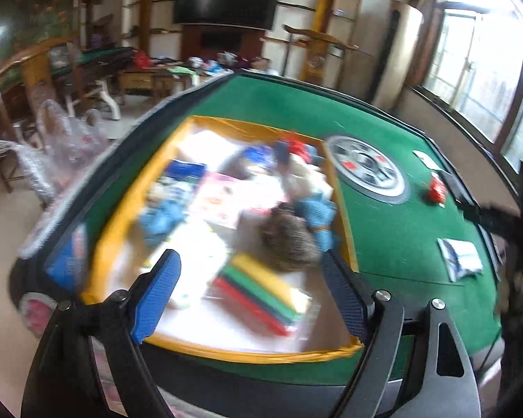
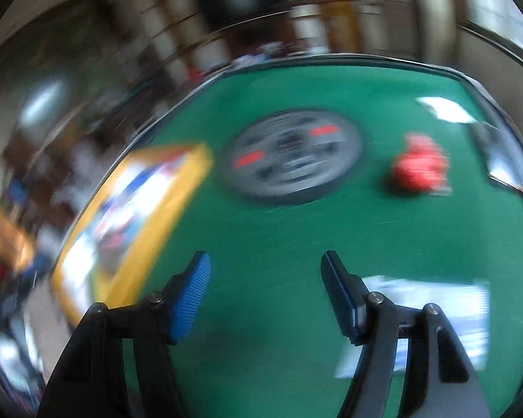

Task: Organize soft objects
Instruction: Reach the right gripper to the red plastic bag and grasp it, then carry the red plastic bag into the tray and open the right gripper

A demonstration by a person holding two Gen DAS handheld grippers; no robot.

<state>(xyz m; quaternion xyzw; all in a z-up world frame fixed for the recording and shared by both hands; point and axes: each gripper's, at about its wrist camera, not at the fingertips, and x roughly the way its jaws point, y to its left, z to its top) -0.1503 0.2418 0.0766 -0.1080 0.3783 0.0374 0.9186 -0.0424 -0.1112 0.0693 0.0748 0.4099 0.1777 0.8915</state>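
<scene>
A yellow-rimmed box point(image 1: 122, 216) on the green felt table point(image 1: 393, 237) holds a brown furry toy point(image 1: 289, 240), blue cloths point(image 1: 315, 209), a pink booklet and a pack of coloured strips point(image 1: 261, 292). My left gripper point(image 1: 250, 256) hangs open over the box's near end with nothing between its blue pads. To the right on the felt lie a red soft object point(image 1: 437, 188) and a white packet point(image 1: 461, 259). The right wrist view is blurred. My right gripper point(image 2: 265, 256) stands open and empty above bare felt, with the white packet point(image 2: 435, 313) just behind its right finger and the red object point(image 2: 420, 167) farther off.
A round grey console point(image 1: 366, 169) sits in the table's middle, and a white card point(image 1: 427, 160) lies near the far right edge. A dark blurred shape point(image 1: 505, 223) crosses the right edge of the left wrist view. Chairs and plastic bags stand on the floor at the left.
</scene>
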